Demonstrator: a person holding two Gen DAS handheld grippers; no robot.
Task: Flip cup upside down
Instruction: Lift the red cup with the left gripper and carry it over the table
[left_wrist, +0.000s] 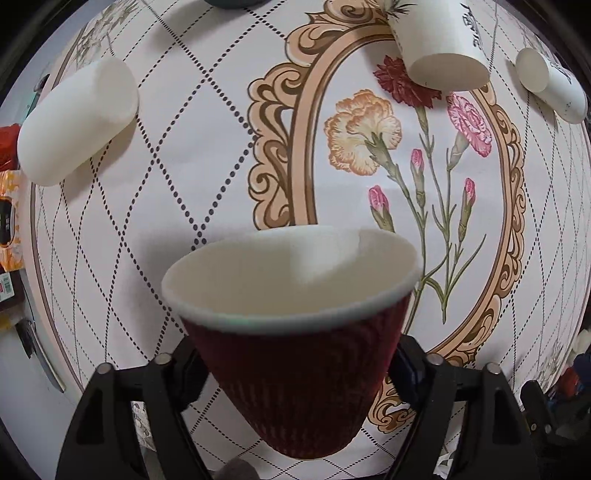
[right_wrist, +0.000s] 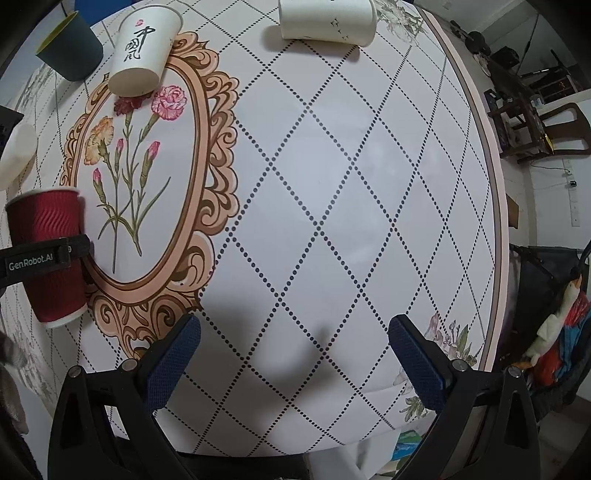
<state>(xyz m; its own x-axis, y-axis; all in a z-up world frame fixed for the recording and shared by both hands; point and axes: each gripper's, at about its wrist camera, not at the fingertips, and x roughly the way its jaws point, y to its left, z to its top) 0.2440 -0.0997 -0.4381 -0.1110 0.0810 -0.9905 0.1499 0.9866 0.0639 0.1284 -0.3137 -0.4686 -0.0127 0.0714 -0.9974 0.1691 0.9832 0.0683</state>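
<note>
A dark red ribbed paper cup (left_wrist: 295, 376) with a white inside is held between the fingers of my left gripper (left_wrist: 295, 365), which is shut on its lower body. The cup's mouth faces up and away from the camera. In the right wrist view the same red cup (right_wrist: 48, 225) shows at the left edge, mouth up and a little tilted, with the left gripper's finger (right_wrist: 44, 258) across it. My right gripper (right_wrist: 295, 350) is open and empty over the bare tablecloth near the table's front.
The round table (right_wrist: 332, 184) has a floral diamond-pattern cloth. A white cup (left_wrist: 77, 118) lies on its side at left; a lettered white cup (left_wrist: 439, 44) and another (left_wrist: 550, 85) lie at the back. A dark green cup (right_wrist: 70, 48) stands far left. A chair (right_wrist: 546, 129) stands beyond the table's edge.
</note>
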